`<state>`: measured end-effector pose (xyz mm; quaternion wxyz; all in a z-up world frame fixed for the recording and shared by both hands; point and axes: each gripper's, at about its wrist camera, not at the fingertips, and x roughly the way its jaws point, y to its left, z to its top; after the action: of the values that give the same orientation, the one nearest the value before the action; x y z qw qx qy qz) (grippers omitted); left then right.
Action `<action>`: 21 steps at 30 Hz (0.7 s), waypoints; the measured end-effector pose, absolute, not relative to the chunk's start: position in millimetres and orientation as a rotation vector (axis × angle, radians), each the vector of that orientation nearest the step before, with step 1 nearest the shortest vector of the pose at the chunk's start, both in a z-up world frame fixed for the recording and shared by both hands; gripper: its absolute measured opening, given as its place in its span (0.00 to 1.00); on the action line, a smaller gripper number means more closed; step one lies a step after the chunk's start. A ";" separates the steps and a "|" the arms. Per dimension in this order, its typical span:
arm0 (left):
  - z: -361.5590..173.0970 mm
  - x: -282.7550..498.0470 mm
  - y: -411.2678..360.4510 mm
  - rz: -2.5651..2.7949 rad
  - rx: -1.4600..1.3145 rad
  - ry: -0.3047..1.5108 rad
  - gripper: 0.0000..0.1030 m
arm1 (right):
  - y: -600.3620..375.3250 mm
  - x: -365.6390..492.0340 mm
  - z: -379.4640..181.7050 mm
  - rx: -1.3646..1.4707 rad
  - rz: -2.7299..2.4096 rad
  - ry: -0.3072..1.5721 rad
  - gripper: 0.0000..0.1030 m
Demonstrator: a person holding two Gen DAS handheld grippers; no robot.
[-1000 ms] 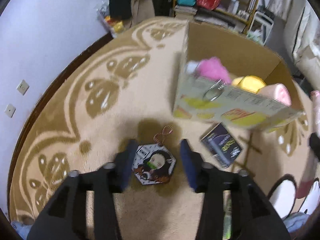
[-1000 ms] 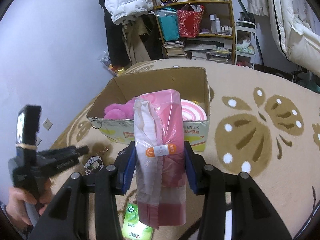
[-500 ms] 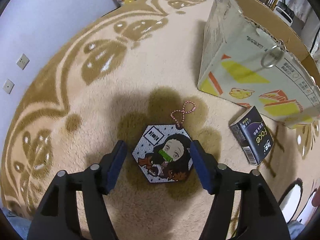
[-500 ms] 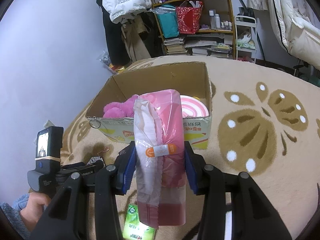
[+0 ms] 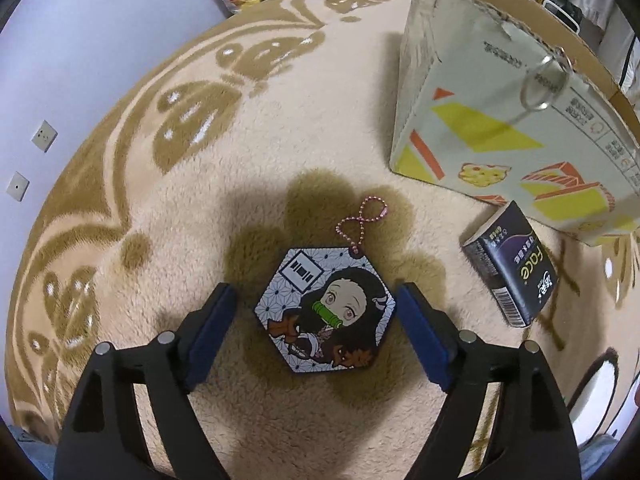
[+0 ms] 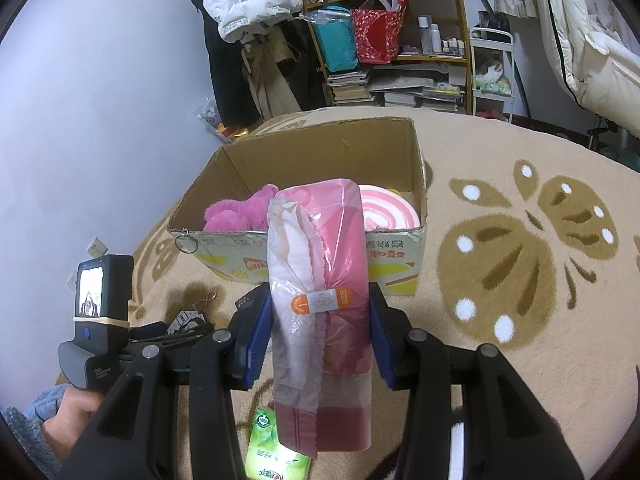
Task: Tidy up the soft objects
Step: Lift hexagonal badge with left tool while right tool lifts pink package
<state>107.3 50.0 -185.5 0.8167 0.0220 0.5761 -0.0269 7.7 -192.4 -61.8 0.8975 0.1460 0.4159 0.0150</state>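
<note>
**Two views, two soft items**

Left wrist view: the left gripper point(image 5: 316, 304) straddles a hexagonal keychain point(image 5: 325, 311) flat on the rug point(image 5: 248, 152), jaws opening, pads clear of it. Right wrist view only: the right gripper point(image 6: 318, 326) clamps a pink bag roll point(image 6: 324, 300) before the cardboard box point(image 6: 320, 152).

The pink pack point(image 6: 326, 280) in the right gripper point(image 6: 318, 334) hides the middle of the cardboard box point(image 6: 320, 152) behind it. Below that gripper, the green packet point(image 6: 272, 452) is cut by the picture's edge, and its print is too blurred to read.
</note>
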 end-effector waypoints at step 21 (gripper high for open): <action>-173.0 98.0 43.9 -0.052 0.080 1.228 0.69 | -196.1 7.6 -62.6 0.298 0.026 0.845 0.46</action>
<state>98.0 43.9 -173.0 0.8164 0.0376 0.5758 -0.0246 7.6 -196.1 -62.6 0.9013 0.1443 0.4083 0.0128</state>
